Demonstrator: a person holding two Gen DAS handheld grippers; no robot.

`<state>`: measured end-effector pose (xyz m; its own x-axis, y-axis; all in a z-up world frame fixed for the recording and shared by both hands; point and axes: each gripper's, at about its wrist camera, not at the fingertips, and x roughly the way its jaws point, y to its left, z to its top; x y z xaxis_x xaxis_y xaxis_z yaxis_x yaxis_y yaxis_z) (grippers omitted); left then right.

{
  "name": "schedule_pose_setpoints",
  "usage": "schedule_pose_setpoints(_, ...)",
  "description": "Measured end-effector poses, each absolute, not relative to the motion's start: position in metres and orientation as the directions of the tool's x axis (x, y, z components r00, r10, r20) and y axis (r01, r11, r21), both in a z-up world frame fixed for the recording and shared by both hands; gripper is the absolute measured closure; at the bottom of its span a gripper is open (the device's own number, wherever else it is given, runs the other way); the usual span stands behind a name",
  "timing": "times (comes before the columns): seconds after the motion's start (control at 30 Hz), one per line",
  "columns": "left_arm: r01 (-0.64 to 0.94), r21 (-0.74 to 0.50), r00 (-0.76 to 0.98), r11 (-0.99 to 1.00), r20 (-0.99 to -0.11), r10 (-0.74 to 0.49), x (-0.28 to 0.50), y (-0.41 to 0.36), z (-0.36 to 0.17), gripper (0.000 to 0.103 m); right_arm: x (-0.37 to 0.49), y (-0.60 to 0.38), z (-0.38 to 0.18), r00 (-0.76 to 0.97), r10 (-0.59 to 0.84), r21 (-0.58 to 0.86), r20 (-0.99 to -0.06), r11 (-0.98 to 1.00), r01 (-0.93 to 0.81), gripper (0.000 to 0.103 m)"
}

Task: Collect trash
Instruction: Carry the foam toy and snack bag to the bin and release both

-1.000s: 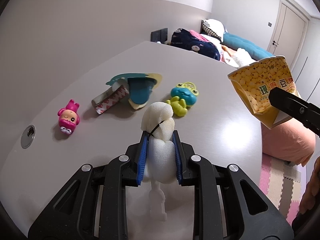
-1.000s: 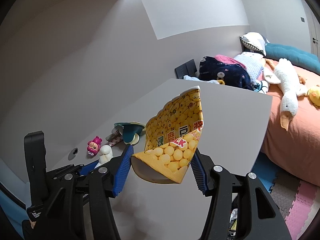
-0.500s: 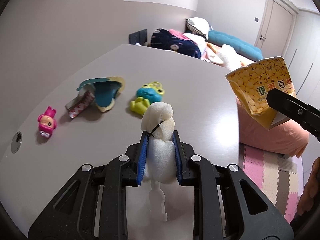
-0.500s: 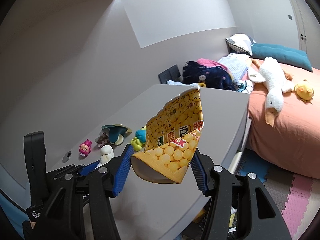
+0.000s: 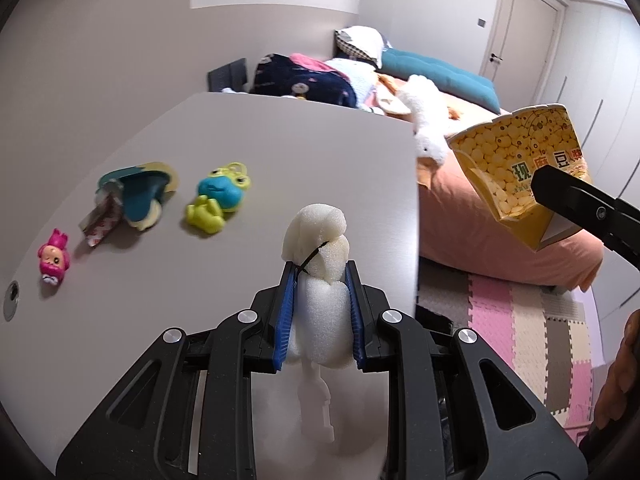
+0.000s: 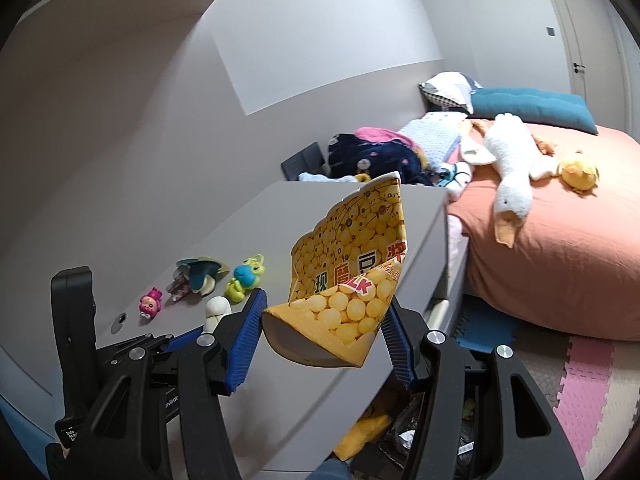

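left jaws: left gripper [image 5: 320, 276] nearly closed, both blue pads pressed into a white foam piece [image 5: 320, 308]; foam sticks out past the tips, thin dark strand across it.
right jaws: right gripper [image 6: 326, 312] about half open, clamped on the base of a yellow paper cup [image 6: 348, 280], crushed and printed with bean pattern; rim points up and away.
grip change: none, both holds same as 1 second ago.
what changed: both hands have swung sideways off the desk [image 5: 240, 152] toward its right edge; more floor mat [image 5: 532, 332] and bed [image 6: 560, 240] in view than before, toys slid left in frame.
trash location: 2 pieces in the air, carried; foam over desk edge, cup just past the corner.
below right gripper: yellow and dark crumpled stuff [image 6: 384, 432] low by the desk, likely the trash spot, container not clear.
left on desk: torn red-white wrapper [image 5: 102, 224] beside teal holder [image 5: 140, 188]; looks like trash not yet collected.
not trash: pink figure [image 5: 54, 256], green-blue frog toy [image 5: 220, 200].
meaning: carry phase, drop-off next, then 1 more trip probably.
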<state>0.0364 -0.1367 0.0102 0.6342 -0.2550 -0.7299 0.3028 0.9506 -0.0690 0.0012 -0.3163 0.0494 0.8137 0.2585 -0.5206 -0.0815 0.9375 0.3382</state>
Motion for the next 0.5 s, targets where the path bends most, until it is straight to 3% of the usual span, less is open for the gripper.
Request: schedule_pose_setpoints(0.5, 0.406, -0.063, 0.591, 0.912, -0.742, -0.315, 0.030, -0.193, 0.006, 0.079, -0.026, -0.372, 0.039, 0.832, 0.162, 0.341, -0.530, 0.939, 0.035, 0.045)
